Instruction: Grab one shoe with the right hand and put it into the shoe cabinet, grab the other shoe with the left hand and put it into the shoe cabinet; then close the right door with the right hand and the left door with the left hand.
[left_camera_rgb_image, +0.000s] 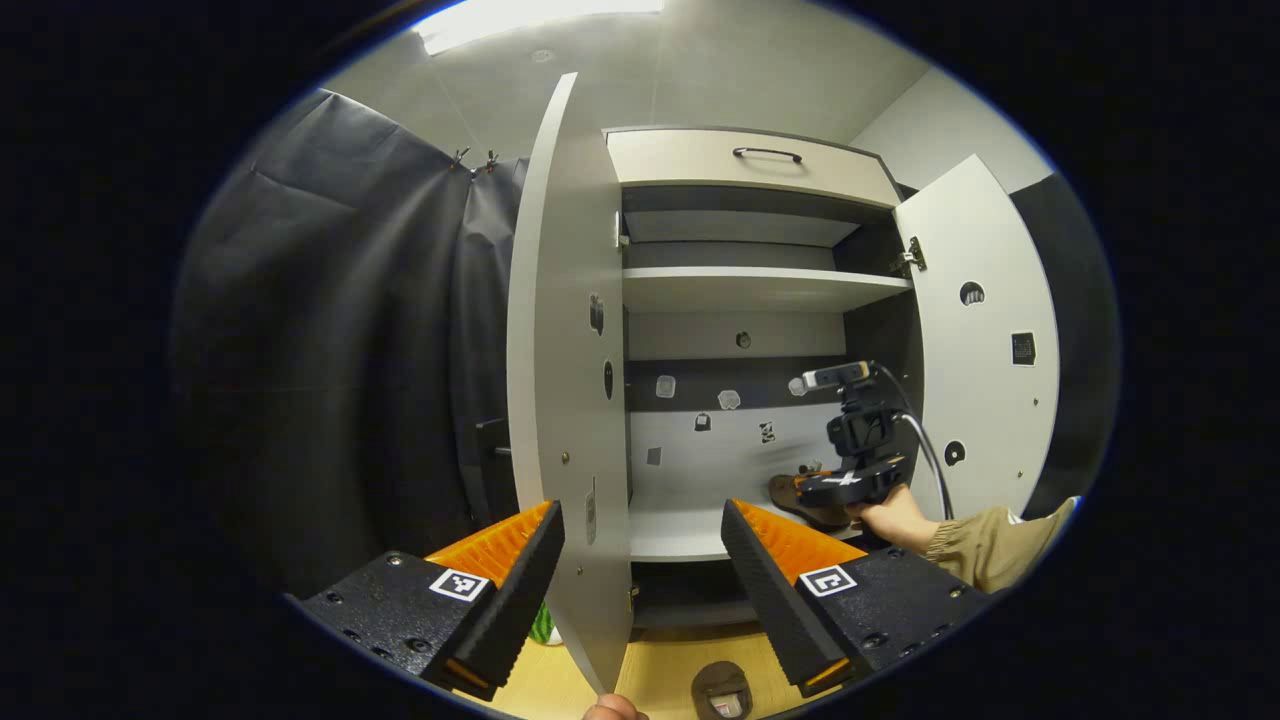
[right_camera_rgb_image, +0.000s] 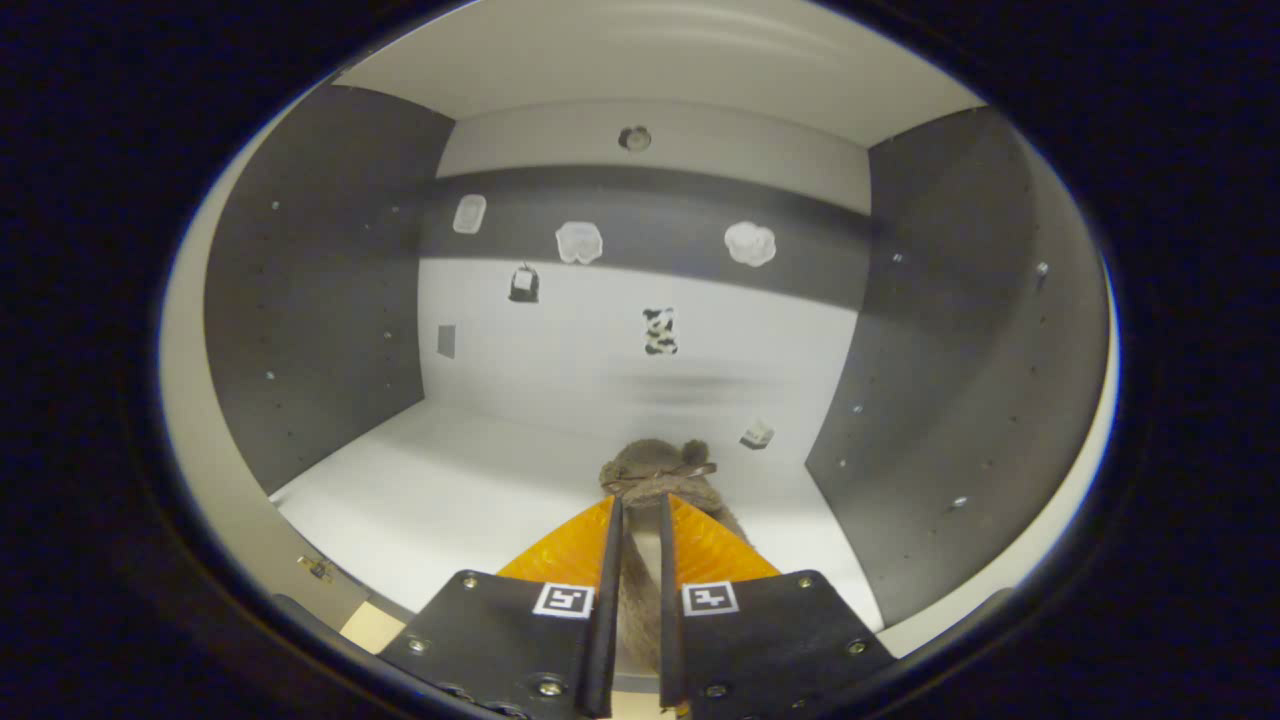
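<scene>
In the right gripper view my right gripper (right_camera_rgb_image: 640, 508) is shut on a brown furry shoe (right_camera_rgb_image: 655, 468), held just above the white lower shelf (right_camera_rgb_image: 450, 490) inside the shoe cabinet. The left gripper view shows that right gripper (left_camera_rgb_image: 838, 486) and its shoe (left_camera_rgb_image: 795, 497) at the right end of the same shelf, with a hand and a tan sleeve behind them. My left gripper (left_camera_rgb_image: 640, 590) is open and holds nothing, in front of the cabinet near the edge of the left door (left_camera_rgb_image: 565, 400). The other brown shoe (left_camera_rgb_image: 722, 688) lies on the wooden floor below it.
Both cabinet doors stand open; the right door (left_camera_rgb_image: 985, 340) swings out to the right. An upper shelf (left_camera_rgb_image: 750, 288) and a drawer with a dark handle (left_camera_rgb_image: 766, 154) sit above. Small stickers dot the cabinet's back wall (right_camera_rgb_image: 640, 350). A green item (left_camera_rgb_image: 543, 626) shows behind the left door's foot.
</scene>
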